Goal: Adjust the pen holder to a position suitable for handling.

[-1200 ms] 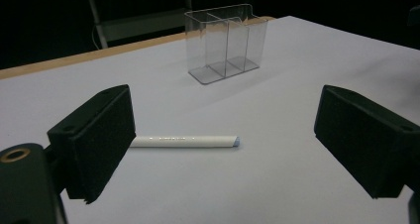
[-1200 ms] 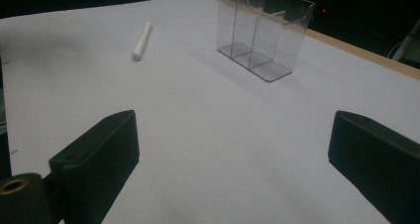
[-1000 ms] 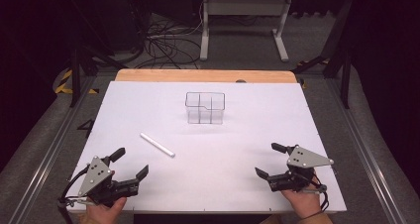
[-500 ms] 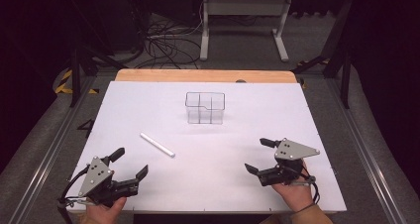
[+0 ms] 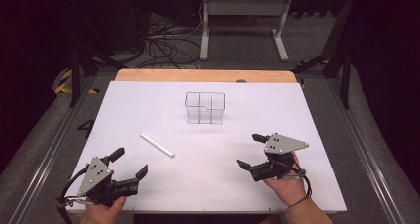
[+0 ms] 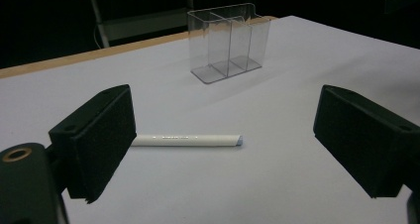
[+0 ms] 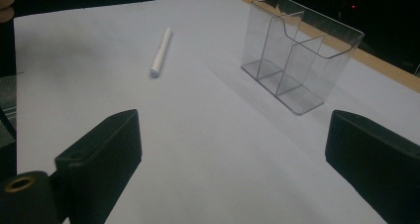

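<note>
A white pen [image 5: 157,144] lies flat on the white table [image 5: 148,100], left of centre. Behind it, near the middle, a clear plastic holder [image 5: 205,107] with compartments stands empty. My left gripper [image 5: 130,163] rests open at the front left corner, a short way in front of the pen [image 6: 185,140], which lies crosswise beyond its jaws with the holder [image 6: 228,40] farther back. My right gripper [image 5: 250,151] is open at the front right, turned toward the table's middle. Ahead of its jaws I see the pen [image 7: 161,51] at the left and the holder [image 7: 299,53] at the right.
The table's far edge is a bare wooden strip [image 5: 203,76]. Beyond it on the floor are tangled cables [image 5: 168,40] and a white metal stand [image 5: 242,21]. Metal rails [image 5: 369,154] run along both sides of the table.
My right gripper has moved left and forward toward the table's middle, turning toward the pen. The left gripper, pen and holder have stayed put.
</note>
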`<state>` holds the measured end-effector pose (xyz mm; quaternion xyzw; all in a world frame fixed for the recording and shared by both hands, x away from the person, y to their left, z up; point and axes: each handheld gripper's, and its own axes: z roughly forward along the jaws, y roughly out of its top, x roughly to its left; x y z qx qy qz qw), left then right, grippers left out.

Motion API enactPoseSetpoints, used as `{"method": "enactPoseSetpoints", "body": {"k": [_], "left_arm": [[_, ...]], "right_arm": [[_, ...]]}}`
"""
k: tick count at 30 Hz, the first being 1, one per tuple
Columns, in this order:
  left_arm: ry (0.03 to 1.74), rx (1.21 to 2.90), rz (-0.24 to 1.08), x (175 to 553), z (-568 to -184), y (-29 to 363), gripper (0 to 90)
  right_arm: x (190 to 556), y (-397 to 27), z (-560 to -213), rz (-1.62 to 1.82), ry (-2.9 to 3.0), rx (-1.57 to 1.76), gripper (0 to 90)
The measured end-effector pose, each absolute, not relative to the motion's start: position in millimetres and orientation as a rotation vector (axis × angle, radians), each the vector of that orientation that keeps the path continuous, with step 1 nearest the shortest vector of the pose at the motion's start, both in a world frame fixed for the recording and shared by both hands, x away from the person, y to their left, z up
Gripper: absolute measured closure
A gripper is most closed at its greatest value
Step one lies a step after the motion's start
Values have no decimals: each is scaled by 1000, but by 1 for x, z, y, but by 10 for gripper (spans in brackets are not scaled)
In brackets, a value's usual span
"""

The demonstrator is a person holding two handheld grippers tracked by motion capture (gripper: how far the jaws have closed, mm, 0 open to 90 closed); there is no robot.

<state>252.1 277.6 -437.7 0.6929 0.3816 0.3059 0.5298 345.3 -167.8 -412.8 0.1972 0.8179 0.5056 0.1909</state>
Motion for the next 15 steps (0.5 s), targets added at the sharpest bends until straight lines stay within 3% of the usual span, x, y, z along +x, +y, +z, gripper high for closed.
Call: {"method": "enactPoseSetpoints", "body": {"k": [15], "left_arm": [[919, 1660, 732, 250, -438, 278, 101]], "right_arm": [[349, -153, -402, 1404, 2386, 569, 101]]}}
